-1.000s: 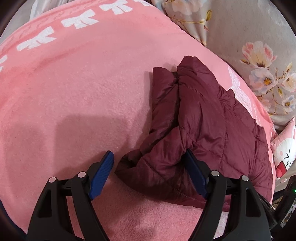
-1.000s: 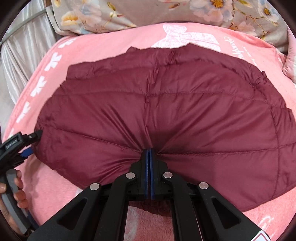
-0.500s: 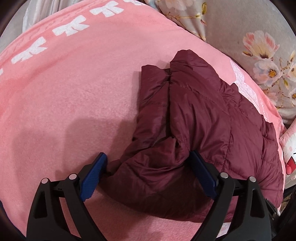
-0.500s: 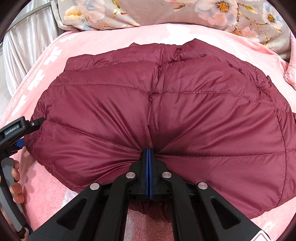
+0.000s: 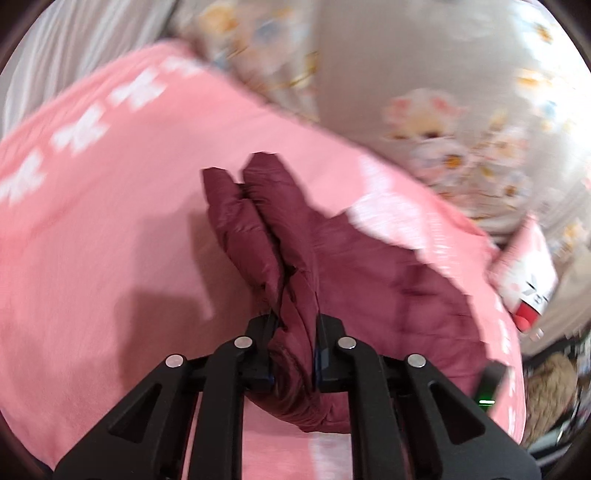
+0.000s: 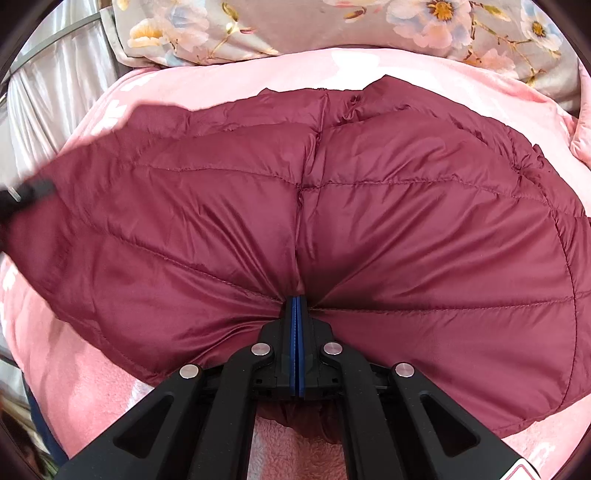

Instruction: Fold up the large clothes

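Observation:
A dark red quilted puffer jacket (image 6: 332,206) lies spread over a pink blanket (image 6: 207,85) on a bed. My right gripper (image 6: 297,301) is shut on the jacket's near edge, the fabric bunching around the blue pads. In the left wrist view the same jacket (image 5: 306,236) shows as a folded bundle, and my left gripper (image 5: 293,325) is shut on a thick wad of its cloth. The left wrist view is motion-blurred. The left gripper (image 6: 26,195) also appears blurred at the jacket's left edge in the right wrist view.
Floral grey pillows (image 6: 332,26) line the far side of the bed. A pink cartoon cushion (image 5: 524,280) sits at the right. White bows (image 5: 81,125) run along the pink blanket (image 5: 92,258). A pale curtain (image 6: 48,96) hangs beyond the bed's left side.
My left gripper went from open around the jacket's bunched end to shut on it, and is now moving fast. The right gripper stayed shut on the near edge.

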Tool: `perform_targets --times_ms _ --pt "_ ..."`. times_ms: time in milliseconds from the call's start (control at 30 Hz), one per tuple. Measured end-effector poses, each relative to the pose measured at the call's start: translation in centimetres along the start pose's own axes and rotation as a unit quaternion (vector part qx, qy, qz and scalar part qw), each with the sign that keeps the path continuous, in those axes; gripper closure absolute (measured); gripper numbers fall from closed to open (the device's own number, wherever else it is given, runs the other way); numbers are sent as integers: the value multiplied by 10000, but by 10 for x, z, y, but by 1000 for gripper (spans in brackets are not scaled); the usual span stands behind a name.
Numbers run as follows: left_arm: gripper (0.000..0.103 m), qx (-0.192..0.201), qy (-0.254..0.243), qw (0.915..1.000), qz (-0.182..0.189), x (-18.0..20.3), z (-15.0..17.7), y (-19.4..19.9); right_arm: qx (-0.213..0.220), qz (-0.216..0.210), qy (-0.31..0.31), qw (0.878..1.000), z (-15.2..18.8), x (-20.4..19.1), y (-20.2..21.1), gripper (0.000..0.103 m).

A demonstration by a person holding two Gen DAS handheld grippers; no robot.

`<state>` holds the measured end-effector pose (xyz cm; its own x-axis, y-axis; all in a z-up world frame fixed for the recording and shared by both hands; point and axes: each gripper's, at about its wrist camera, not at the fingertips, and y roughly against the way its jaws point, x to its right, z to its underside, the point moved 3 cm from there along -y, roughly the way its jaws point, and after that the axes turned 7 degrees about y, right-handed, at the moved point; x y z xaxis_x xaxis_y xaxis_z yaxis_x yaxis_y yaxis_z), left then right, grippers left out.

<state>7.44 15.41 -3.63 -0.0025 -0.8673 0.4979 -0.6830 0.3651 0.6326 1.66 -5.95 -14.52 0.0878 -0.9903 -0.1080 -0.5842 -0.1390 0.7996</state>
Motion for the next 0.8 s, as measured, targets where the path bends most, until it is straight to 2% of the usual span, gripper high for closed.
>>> perform_targets --times_ms 133,300,467,633,733,800 --pt "92 148 -618 9971 430 61 -4 16 59 -256 -300 9992 1 9 10 103" --pt "92 181 -1280 9888 741 124 6 20 490 -575 -484 9960 12 23 54 103" --pt "92 47 -1825 9775 1054 185 26 15 334 -708 -666 9947 35 29 54 103" --pt "92 -208 -2227 9677 1163 228 50 -3 236 -1083 -1049 9883 47 42 37 103" --pt "92 -400 -2475 9610 1166 251 68 -20 338 -1320 -1291 9822 53 52 46 103" --pt "92 -557 -2645 9557 1166 265 81 -32 455 -1283 -1301 9821 61 60 59 103"
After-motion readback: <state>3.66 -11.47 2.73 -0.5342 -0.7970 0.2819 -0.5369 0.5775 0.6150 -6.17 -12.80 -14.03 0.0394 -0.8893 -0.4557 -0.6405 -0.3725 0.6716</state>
